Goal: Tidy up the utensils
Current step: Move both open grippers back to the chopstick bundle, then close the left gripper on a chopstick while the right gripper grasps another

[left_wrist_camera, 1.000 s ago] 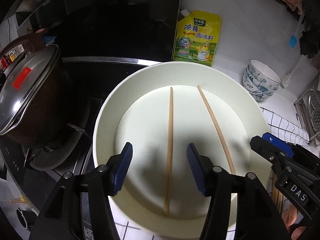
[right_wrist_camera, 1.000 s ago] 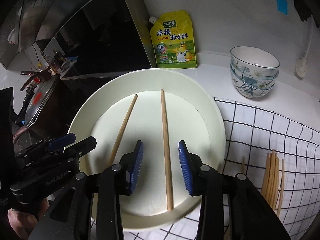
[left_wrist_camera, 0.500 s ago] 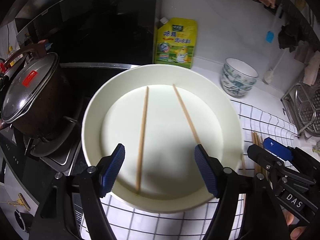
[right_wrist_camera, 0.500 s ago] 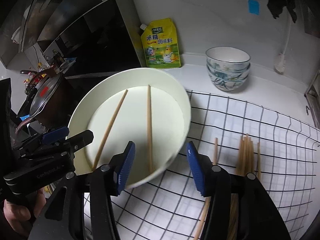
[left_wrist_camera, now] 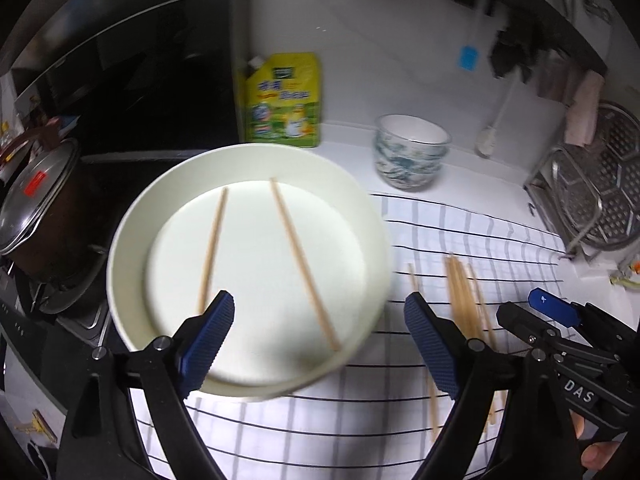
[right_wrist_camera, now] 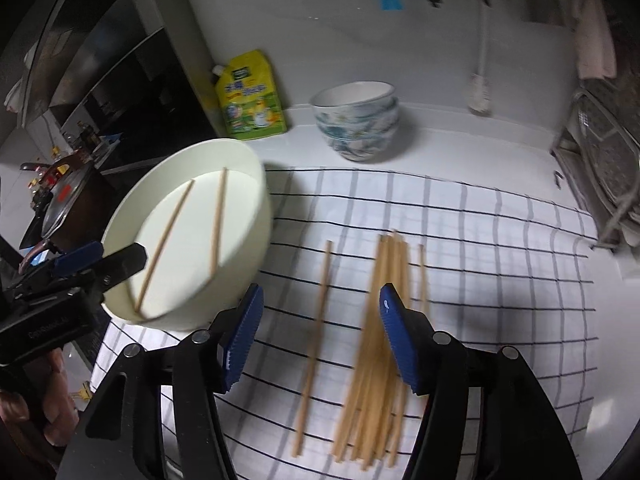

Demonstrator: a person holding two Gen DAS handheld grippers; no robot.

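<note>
A white round tray (left_wrist_camera: 132, 240) holds two wooden chopsticks (left_wrist_camera: 304, 268), lying apart. It also shows in the right wrist view (right_wrist_camera: 248, 240). My left gripper (left_wrist_camera: 320, 340) is open and empty, hovering over the tray's near rim. My right gripper (right_wrist_camera: 320, 336) is open and empty above the checked cloth (right_wrist_camera: 500, 280). A bundle of several chopsticks (right_wrist_camera: 380, 320) lies on the cloth under it, with a single chopstick (right_wrist_camera: 316, 332) to its left. The bundle also shows in the left wrist view (left_wrist_camera: 460, 296).
A stack of patterned bowls (right_wrist_camera: 356, 124) and a yellow seasoning pouch (right_wrist_camera: 250, 98) stand at the back wall. A lidded pot (left_wrist_camera: 36, 204) sits on the stove at left. A metal rack (left_wrist_camera: 592, 196) stands at the right.
Both grippers have pulled back and opened wider, away from the two chopsticks in the tray. The right gripper has swung right, over the chopstick bundle on the cloth.
</note>
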